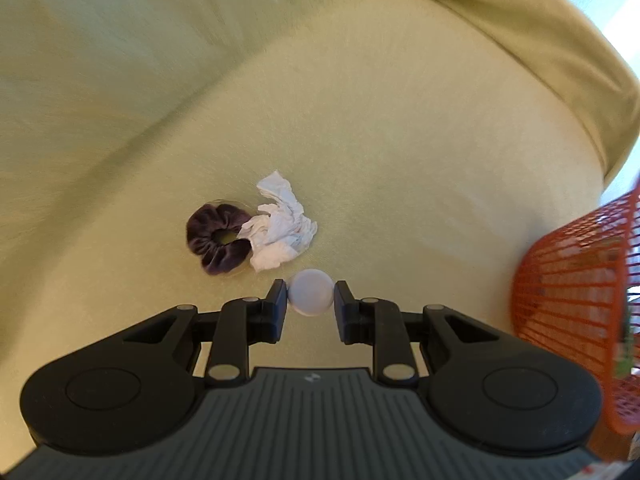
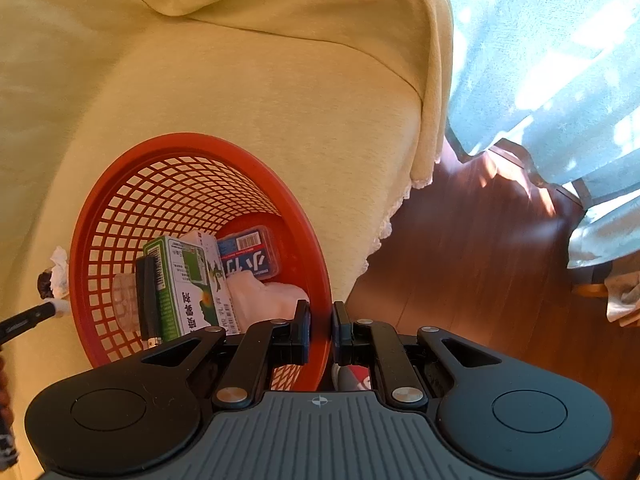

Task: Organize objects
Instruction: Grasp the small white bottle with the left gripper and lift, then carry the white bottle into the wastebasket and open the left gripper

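A pale round ball (image 1: 310,290) sits between the fingertips of my left gripper (image 1: 310,298), and both pads touch its sides. Just beyond it on the yellow-green cover lie a dark purple scrunchie (image 1: 218,236) and a crumpled white tissue (image 1: 280,228), touching each other. My right gripper (image 2: 321,320) is shut on the near rim of the red mesh basket (image 2: 192,140). The basket holds a green box (image 2: 188,284), a blue case (image 2: 250,256), a white cloth (image 2: 268,296) and a black item (image 2: 148,300). The same basket (image 1: 572,280) shows at the right edge of the left wrist view.
A yellow-green cover (image 1: 360,120) drapes the seat and backrest. To the right the seat ends above a wooden floor (image 2: 460,260), with a pale blue curtain (image 2: 540,60) behind. The tissue (image 2: 60,268) and scrunchie (image 2: 45,284) lie left of the basket.
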